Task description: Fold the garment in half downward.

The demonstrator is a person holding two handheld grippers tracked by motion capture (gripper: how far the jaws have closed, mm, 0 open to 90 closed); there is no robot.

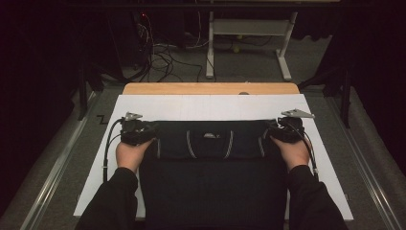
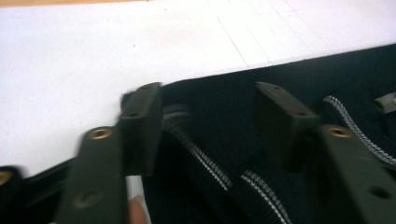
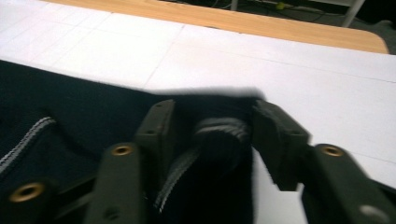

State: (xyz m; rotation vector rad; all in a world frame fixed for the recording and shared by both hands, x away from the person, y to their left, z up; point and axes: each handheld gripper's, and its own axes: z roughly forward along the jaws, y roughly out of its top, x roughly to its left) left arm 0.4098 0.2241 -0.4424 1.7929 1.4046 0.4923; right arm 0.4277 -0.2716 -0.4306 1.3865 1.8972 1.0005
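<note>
A dark knitted garment (image 1: 210,163) with white-striped trim lies on the white sheet (image 1: 210,105), its upper part folded over into a straight band. My left gripper (image 1: 142,129) is at the band's left corner. In the left gripper view its jaws (image 2: 208,93) stand apart over the fabric (image 2: 219,135) without pressing it. My right gripper (image 1: 283,128) is at the band's right corner. In the right gripper view its jaws (image 3: 212,109) stand apart, with a bunched ridge of striped trim (image 3: 219,133) loose between them. A hand holds each gripper from the near side.
The white sheet covers a wooden table whose far edge (image 1: 210,88) shows as a bare strip. Beyond the table are a white metal frame (image 1: 249,28) and loose cables (image 1: 163,57) on the floor. Bare white sheet lies beyond the garment and at both sides.
</note>
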